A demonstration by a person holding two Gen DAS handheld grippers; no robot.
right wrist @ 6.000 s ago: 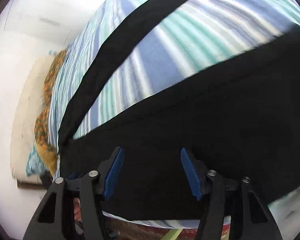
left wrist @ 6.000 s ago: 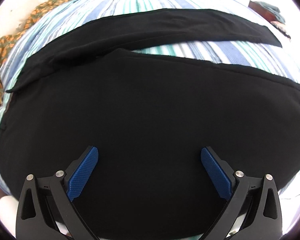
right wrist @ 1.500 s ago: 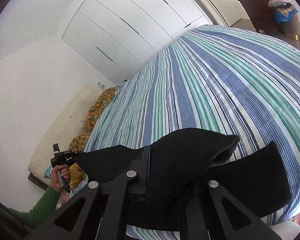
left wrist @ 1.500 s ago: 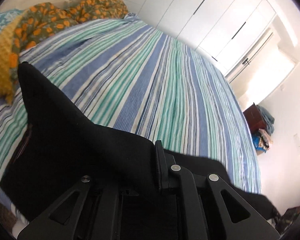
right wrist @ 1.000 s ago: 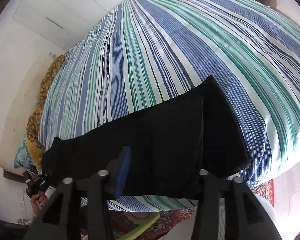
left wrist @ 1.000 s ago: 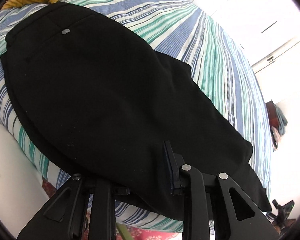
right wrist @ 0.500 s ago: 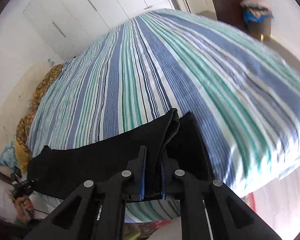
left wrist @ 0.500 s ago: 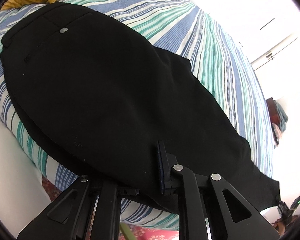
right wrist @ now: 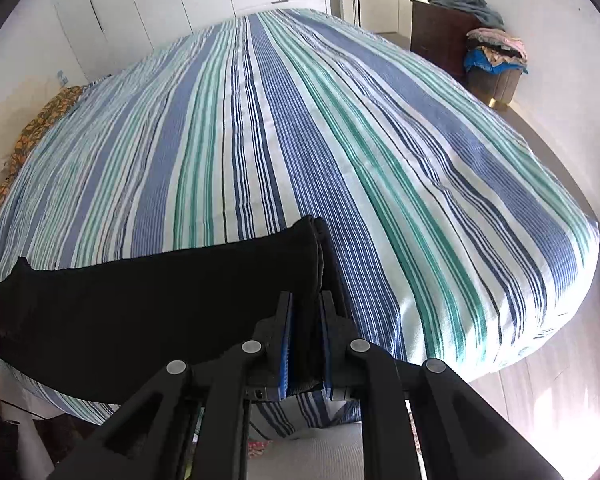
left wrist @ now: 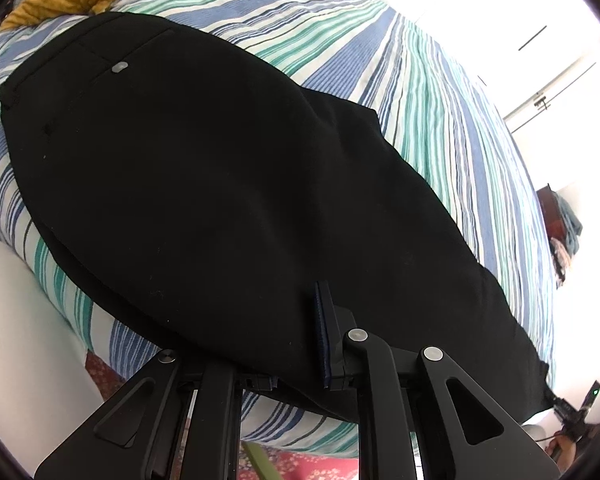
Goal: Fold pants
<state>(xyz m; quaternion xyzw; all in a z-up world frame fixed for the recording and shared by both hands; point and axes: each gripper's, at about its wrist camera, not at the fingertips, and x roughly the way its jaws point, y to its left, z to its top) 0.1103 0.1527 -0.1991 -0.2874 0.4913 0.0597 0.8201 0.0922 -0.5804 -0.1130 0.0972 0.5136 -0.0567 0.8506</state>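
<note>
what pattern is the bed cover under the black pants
Blue, teal-green and white stripes on the bed cover, clearest in the right wrist view.

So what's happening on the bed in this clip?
A person with a gripper in each hand is folding black pants on a striped bedspread. The left gripper is clamped on the cloth near the waist end; the right gripper pinches the bunched leg end. The legs already lie stacked, one over the other, along the bed's near edge.
</note>
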